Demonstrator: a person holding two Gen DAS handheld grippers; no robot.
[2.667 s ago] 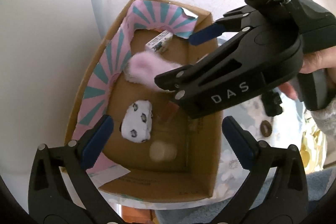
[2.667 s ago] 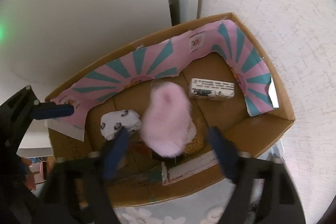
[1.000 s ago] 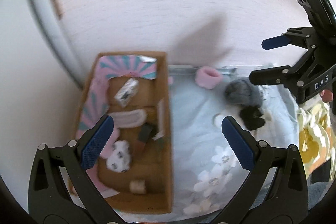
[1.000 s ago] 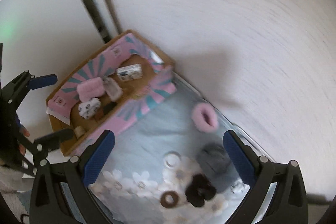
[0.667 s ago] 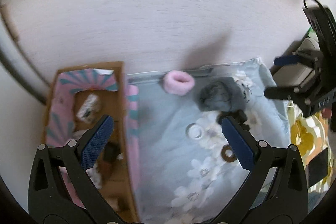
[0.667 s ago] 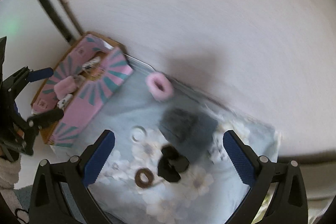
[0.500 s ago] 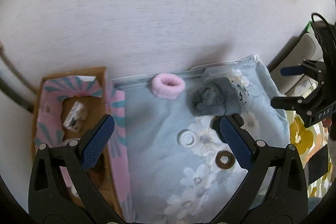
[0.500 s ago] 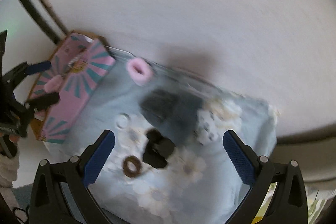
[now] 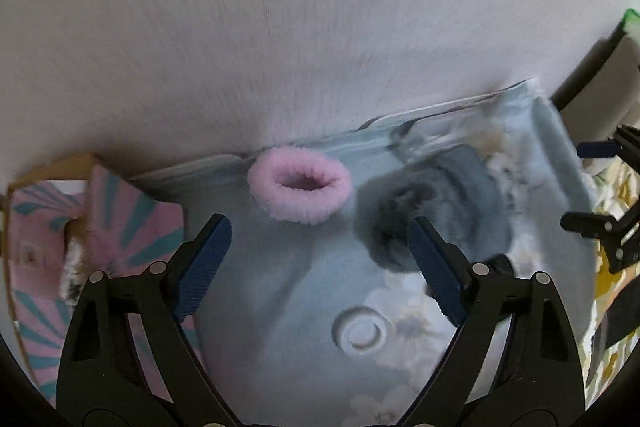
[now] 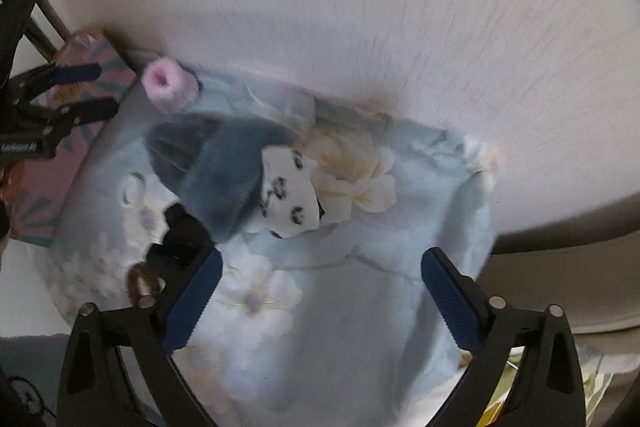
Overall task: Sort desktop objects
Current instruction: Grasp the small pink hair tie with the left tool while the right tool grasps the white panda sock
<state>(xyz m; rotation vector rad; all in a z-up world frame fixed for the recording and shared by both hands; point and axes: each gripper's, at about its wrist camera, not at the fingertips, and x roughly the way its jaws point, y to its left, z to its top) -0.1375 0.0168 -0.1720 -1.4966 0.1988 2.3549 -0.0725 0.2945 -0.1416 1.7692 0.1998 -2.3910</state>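
Box (image 9: 132, 223) sits far left; pink fluffy ring (image 9: 299, 189) lies just ahead of the left gripper (image 9: 318, 259), whose jaws, just narrowing, stand spread and empty. Right gripper (image 10: 320, 291), likewise spread, faces the spotted pouch (image 10: 290, 195).

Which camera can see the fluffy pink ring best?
The left wrist view: the pink ring sits big and near the middle, with its hole showing. In the right wrist view it is small, blurry and far off at the upper left.
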